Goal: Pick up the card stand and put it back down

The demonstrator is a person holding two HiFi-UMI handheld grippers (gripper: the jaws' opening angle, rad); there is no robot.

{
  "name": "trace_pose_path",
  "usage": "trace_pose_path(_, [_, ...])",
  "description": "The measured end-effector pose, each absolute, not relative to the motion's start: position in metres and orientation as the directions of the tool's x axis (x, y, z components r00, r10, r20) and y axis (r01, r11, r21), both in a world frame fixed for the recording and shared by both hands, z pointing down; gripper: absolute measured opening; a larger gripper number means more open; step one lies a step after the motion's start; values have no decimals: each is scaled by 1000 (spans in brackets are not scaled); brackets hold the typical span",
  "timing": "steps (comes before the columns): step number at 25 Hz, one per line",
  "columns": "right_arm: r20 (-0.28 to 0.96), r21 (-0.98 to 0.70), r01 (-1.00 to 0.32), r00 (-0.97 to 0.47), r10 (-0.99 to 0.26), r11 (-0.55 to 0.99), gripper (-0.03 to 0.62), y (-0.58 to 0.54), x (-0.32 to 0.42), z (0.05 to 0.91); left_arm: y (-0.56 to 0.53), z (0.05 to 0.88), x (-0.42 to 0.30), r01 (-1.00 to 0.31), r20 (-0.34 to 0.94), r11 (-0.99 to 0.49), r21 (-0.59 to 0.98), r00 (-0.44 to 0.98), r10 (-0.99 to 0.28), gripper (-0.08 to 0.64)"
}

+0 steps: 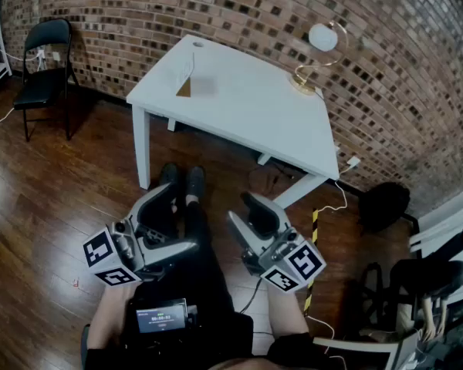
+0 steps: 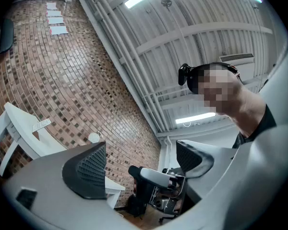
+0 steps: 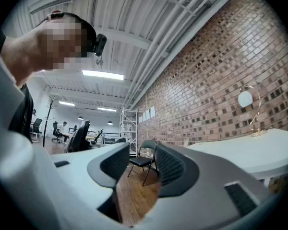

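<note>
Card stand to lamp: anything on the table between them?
Nothing. In the head view, only bare white table runs from the card stand to the lamp.

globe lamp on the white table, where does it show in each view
head view: globe lamp upper right, on the white table's far right corner
left gripper view: lamp small, lower left of centre, at the table's far end
right gripper view: lamp at right, mid height, on the table
shared landmark: brick wall right behind it
</note>
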State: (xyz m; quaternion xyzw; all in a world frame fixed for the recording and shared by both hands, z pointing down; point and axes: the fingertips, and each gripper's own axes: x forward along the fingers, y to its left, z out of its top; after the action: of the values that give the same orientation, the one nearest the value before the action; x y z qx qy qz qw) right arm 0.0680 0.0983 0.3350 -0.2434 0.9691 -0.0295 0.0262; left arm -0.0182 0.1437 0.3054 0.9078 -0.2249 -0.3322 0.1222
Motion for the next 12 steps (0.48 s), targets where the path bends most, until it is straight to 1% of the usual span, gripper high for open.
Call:
trace_pose_path(4, [-34, -60, -474, -879, -476, 879, 201, 61, 44, 355, 110, 313, -37, -353, -540, -872, 338, 686, -487, 451])
trace_pose_path(12, [-15, -7, -538, -843, -538, 843, 200, 6, 46, 358, 63, 307, -50, -378, -544, -876, 298, 687, -482, 451])
